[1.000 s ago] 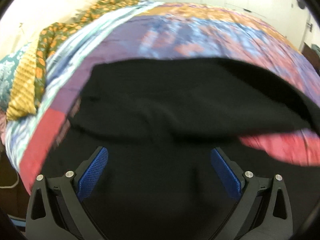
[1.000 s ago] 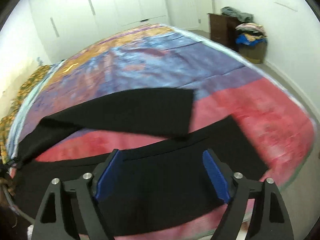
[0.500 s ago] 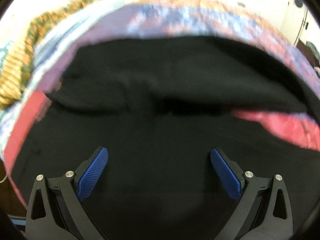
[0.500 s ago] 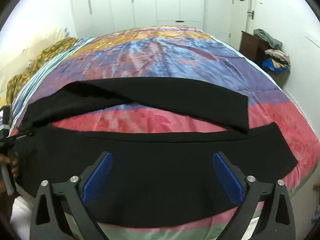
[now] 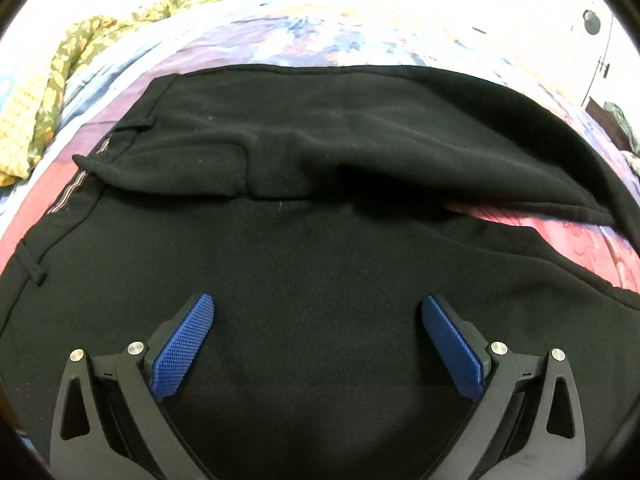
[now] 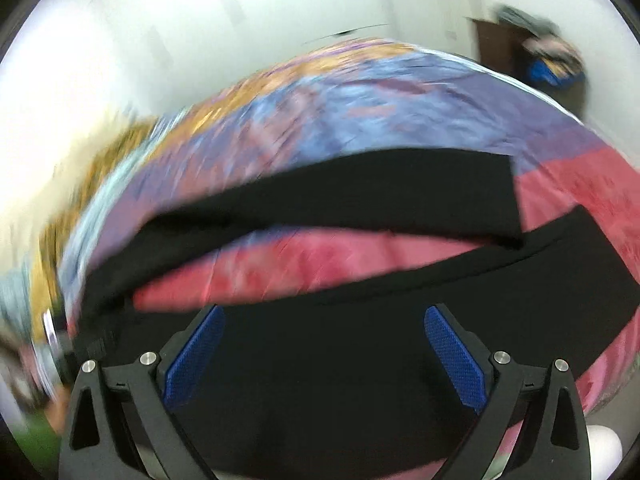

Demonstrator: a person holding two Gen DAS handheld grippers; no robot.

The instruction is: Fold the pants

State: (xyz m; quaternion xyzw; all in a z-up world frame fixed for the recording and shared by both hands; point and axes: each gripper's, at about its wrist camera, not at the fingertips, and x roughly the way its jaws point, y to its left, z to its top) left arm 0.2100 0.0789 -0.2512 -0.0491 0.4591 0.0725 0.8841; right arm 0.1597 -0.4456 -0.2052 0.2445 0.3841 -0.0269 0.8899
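Black pants (image 5: 320,248) are lying spread across the bed (image 5: 580,236), legs parted in a V. The left tool (image 5: 318,316) and right tool (image 6: 324,328) are hovering over them, both spread wide, gripping nothing.

- Left wrist view: close above the pants (image 5: 320,240) waist, facing across the bed (image 5: 280,28).
- Right wrist view: blurred, over the legs; both share the pants.

Black pants (image 5: 320,264), spread flat on bedspread (image 5: 580,236), legs parted
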